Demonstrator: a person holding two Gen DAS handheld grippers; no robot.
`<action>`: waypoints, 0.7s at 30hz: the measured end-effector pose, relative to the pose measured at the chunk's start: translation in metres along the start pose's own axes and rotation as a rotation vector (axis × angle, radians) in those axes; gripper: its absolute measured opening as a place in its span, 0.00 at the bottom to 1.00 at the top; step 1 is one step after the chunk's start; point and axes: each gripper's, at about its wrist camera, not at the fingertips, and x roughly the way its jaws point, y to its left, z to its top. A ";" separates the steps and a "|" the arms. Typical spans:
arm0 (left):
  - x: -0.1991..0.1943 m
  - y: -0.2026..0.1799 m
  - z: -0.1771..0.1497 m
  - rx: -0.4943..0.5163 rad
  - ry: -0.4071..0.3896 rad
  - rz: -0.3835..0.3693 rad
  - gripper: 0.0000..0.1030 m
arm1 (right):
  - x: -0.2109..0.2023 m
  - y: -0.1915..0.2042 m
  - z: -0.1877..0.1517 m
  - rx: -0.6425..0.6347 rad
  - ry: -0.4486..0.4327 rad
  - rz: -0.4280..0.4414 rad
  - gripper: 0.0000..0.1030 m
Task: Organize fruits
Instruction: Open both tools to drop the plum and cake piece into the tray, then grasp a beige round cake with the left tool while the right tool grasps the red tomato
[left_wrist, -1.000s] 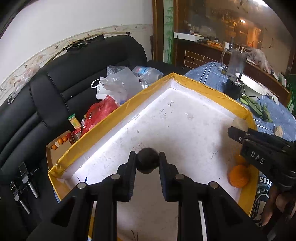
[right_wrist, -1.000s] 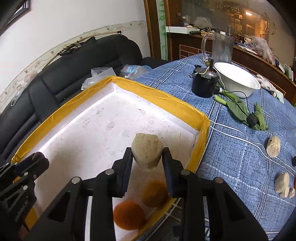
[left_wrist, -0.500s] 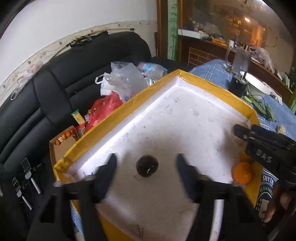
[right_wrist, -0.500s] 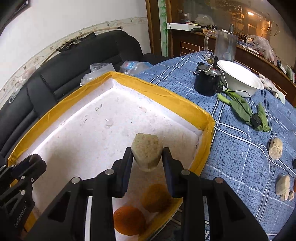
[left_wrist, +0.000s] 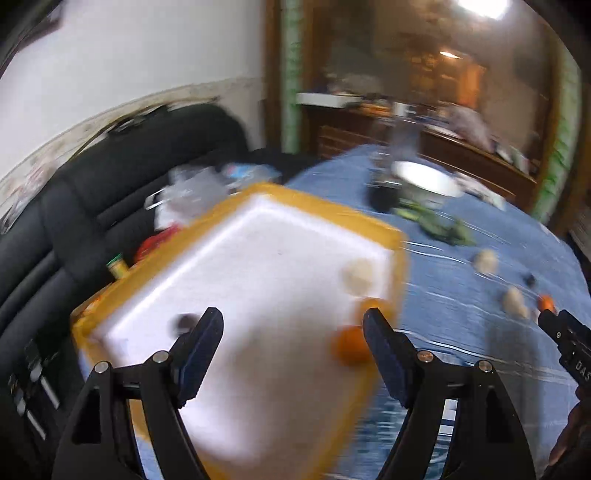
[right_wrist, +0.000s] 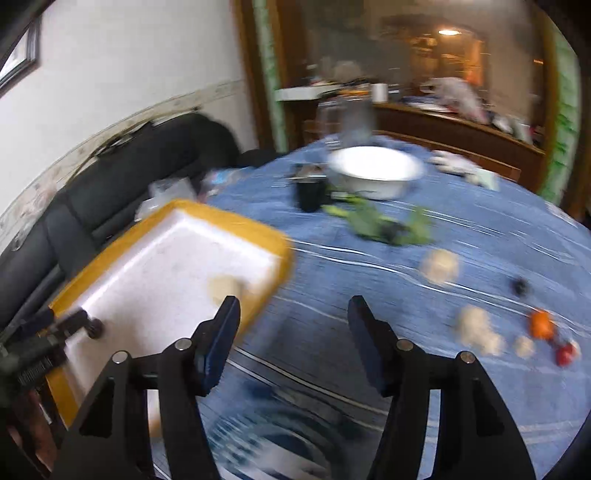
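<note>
Left gripper (left_wrist: 291, 325): fingers spread wide, nothing between them, above the tray.
Right gripper (right_wrist: 293, 314): fingers spread wide, empty, over the blue tabletop (right_wrist: 369, 280) just beside the tray's edge.
Tray (left_wrist: 321, 206): white, yellow-rimmed, on the tabletop next to a black sofa (left_wrist: 110, 173).
In the tray: dark fruit (left_wrist: 183, 322) near the left corner; orange (left_wrist: 349, 345) and pale fruit (left_wrist: 357, 275) by the right rim.
On the tabletop: more pale fruits (right_wrist: 439, 266), a small orange one (right_wrist: 541, 324) and a red one (right_wrist: 565, 353), all blurred.
Behind: white bowl (right_wrist: 375, 170), green leaves (right_wrist: 373, 221).
</note>
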 end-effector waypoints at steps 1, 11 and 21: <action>0.001 -0.013 0.000 0.026 0.003 -0.017 0.76 | -0.007 -0.011 -0.004 0.010 -0.006 -0.012 0.60; 0.031 -0.148 -0.020 0.266 0.080 -0.185 0.76 | -0.053 -0.214 -0.084 0.333 0.071 -0.312 0.60; 0.070 -0.209 -0.014 0.323 0.119 -0.264 0.76 | -0.019 -0.266 -0.072 0.391 0.125 -0.335 0.53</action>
